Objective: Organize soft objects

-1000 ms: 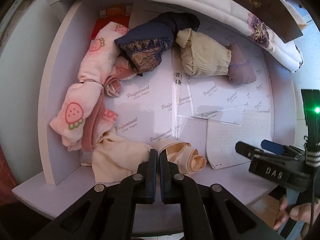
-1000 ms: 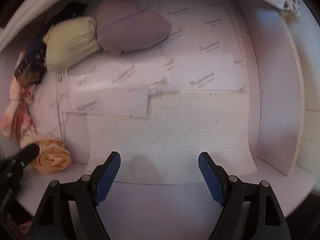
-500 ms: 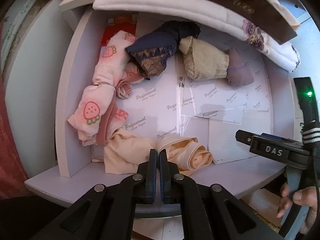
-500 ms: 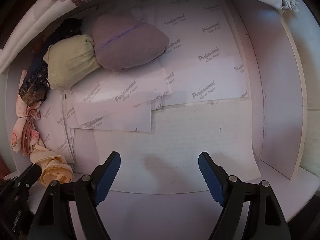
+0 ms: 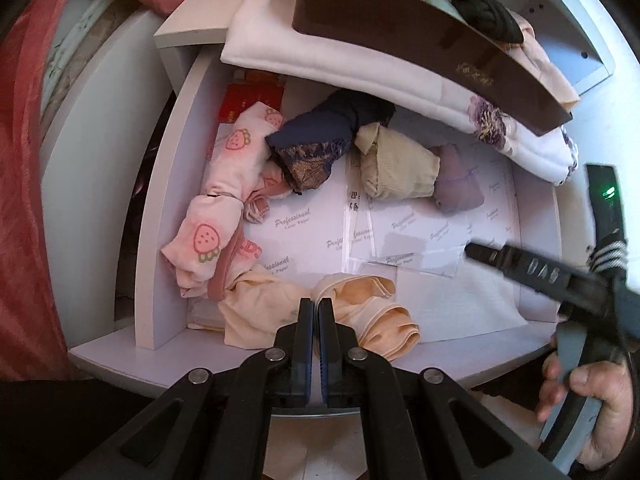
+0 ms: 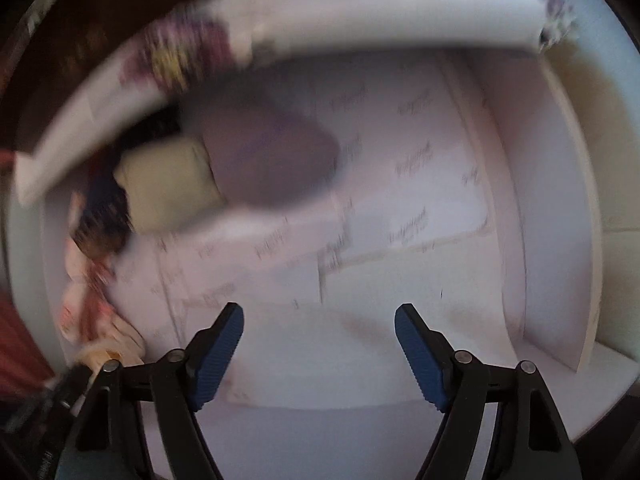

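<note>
While blurred rightward, left-view-only black bundle (image 5: 486, 14).

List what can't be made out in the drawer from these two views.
- Back of the drawer, left wrist view: hidden under the folded white cloth and brown box.
- Red item, left wrist view: mostly covered by the pink strawberry cloth.
- Print on the paper liner, right wrist view: motion blur.
- Peach cloth, left wrist view: near edge behind the shut left gripper.

Black left gripper (image 5: 316, 312) and right gripper (image 6: 319, 332), blue-padded jaws, silver screws.
</note>
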### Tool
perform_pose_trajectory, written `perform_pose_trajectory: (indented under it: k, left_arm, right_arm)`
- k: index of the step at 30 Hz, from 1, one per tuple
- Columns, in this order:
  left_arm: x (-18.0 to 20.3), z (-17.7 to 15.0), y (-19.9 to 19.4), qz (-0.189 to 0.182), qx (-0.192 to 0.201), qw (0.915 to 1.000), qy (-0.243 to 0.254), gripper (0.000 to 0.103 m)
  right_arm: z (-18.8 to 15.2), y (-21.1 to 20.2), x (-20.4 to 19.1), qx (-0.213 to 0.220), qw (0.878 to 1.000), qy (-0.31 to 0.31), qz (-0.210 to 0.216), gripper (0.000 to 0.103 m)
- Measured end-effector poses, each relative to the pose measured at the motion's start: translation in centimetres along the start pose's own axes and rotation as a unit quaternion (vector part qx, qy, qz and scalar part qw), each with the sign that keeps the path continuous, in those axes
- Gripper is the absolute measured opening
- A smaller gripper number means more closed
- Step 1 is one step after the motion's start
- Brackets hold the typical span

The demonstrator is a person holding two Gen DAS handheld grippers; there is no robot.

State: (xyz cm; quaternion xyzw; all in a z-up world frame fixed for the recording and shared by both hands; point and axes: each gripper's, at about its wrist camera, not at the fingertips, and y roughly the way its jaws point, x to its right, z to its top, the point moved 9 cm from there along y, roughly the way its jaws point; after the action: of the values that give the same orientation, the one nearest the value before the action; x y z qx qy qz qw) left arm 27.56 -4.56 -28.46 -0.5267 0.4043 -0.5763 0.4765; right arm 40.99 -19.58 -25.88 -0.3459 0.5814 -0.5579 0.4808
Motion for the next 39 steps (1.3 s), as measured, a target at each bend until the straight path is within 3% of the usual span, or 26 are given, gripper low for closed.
perform_pose_trajectory:
  k: [3, 7, 17, 24, 33, 34, 39]
  left_arm:
    - [0.0, -0.1, -0.2, -0.003, 0.000, 1.0000, 0.000, 0.002]
    - [-0.2, -0.2, -0.2, -0.007, -0.002, 1.0000, -0.005, 0.002]
    - [-0.7, -0.7, 0.7, -0.010, -0.017, 0.9997, -0.013, 0.001]
    - [-0.5, -0.9, 1.2, -0.013, -0.023, 0.9995, -0.016, 0.002]
    - [-0.4, -0.7, 1.5, -0.018, -0.024, 0.9994, -0.019, 0.001]
    - [-0.4, -0.7, 1.5, -0.019, -0.024, 0.9993, -0.021, 0.002]
    - [-0.2, -0.4, 1.4, -0.023, -0.020, 0.9993, -0.020, 0.002]
  right_arm:
    - [2.3, -1.8, -0.4, 0.054, 0.999, 0.005, 0.004, 0.068]
    - [4.6, -2.2, -1.0, 0.078, 0.996, 0.037, 0.024, 0.068]
    - [7.3, 1.6, -1.0, 0.065, 0.990, 0.122, 0.038, 0.070]
    - [8.5, 4.4, -2.0, 0.032, 0.989, 0.134, 0.056, 0.072]
    - [9.7, 2.9, -2.6, 0.034, 0.995, 0.087, 0.044, 0.035]
    - [9.5, 2.4, -2.5, 0.033, 0.995, 0.080, 0.039, 0.026]
    - [8.1, 1.0, -2.0, 0.012, 0.998, 0.054, 0.026, 0.025]
